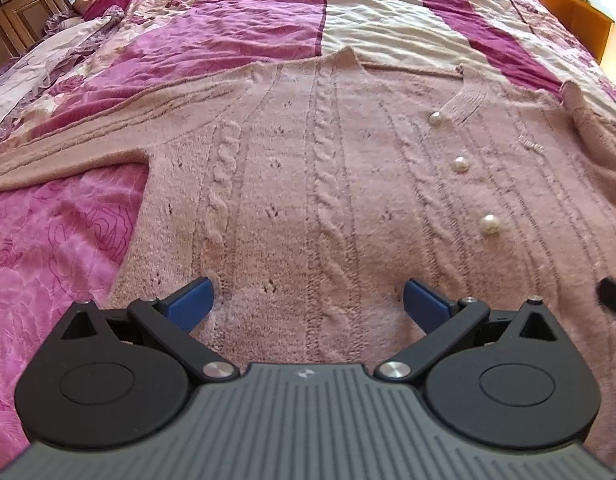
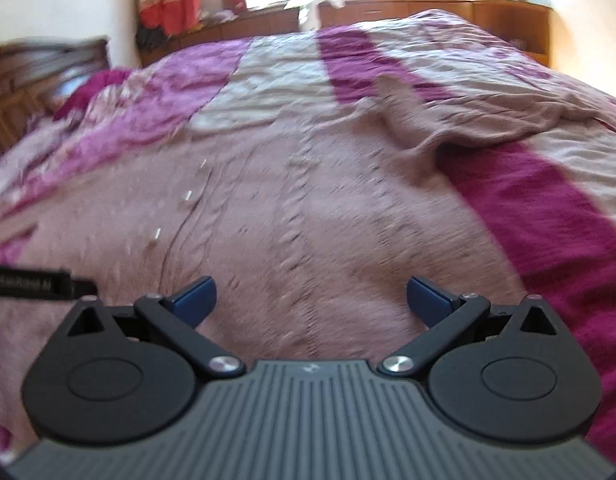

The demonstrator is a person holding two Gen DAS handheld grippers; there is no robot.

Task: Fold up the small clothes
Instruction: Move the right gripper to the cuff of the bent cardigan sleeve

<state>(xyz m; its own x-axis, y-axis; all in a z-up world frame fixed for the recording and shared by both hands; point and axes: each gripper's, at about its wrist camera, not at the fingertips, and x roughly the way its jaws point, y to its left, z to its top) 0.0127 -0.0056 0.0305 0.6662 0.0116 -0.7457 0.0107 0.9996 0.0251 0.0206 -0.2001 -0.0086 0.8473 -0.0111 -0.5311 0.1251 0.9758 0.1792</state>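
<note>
A dusty-pink cable-knit cardigan (image 1: 328, 168) with pearl buttons (image 1: 460, 164) lies flat, front up, on the bed. Its left sleeve (image 1: 87, 136) stretches out to the left. My left gripper (image 1: 308, 300) is open and empty, its blue fingertips (image 1: 195, 300) just above the lower left half of the cardigan. In the right wrist view the cardigan (image 2: 308, 220) is blurred and its right sleeve (image 2: 448, 120) lies bunched toward the far right. My right gripper (image 2: 310, 300) is open and empty over the lower right half.
The bed has a pink, magenta and cream patchwork quilt (image 1: 267, 12). A dark wooden headboard (image 1: 19, 8) and pillow are far left. Wooden cabinets (image 2: 448, 12) and a window line the far wall. The other gripper's black edge (image 2: 39, 282) shows at left.
</note>
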